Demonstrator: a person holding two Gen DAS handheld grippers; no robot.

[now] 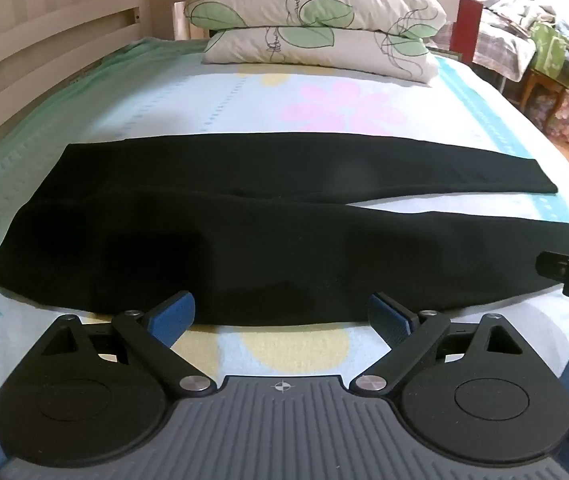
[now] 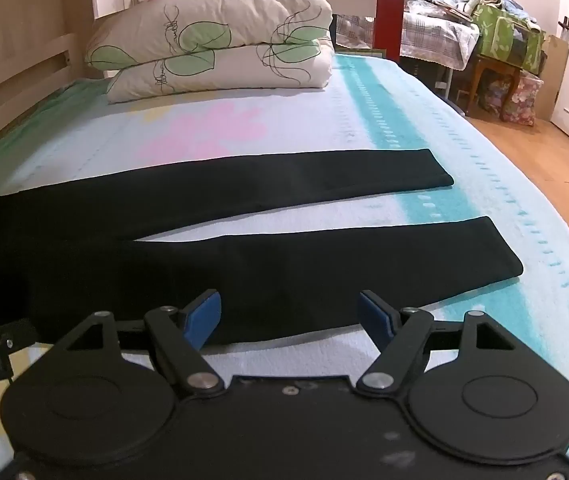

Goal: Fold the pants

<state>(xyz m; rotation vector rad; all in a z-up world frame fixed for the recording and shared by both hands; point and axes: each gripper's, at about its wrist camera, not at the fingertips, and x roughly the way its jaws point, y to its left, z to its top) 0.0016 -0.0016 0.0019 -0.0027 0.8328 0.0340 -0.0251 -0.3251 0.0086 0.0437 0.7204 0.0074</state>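
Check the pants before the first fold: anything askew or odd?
Nothing odd. The black pants lie flat on the bed sheet, legs spread apart in a narrow V, hems toward the bed's edge. Both sets of jaws are open and clear of the fabric.

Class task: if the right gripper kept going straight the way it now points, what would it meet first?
Probably the black pants: the open right gripper points down at the nearer leg, lying flat on the bed. Exact depth is unclear.

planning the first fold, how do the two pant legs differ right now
The far leg lies nearer the pillows; the near leg lies by both open claws. The far leg's cuff stops short, while the near leg's cuff reaches further toward the bed's edge. Both are black, flat, unfolded, spread apart in a V.
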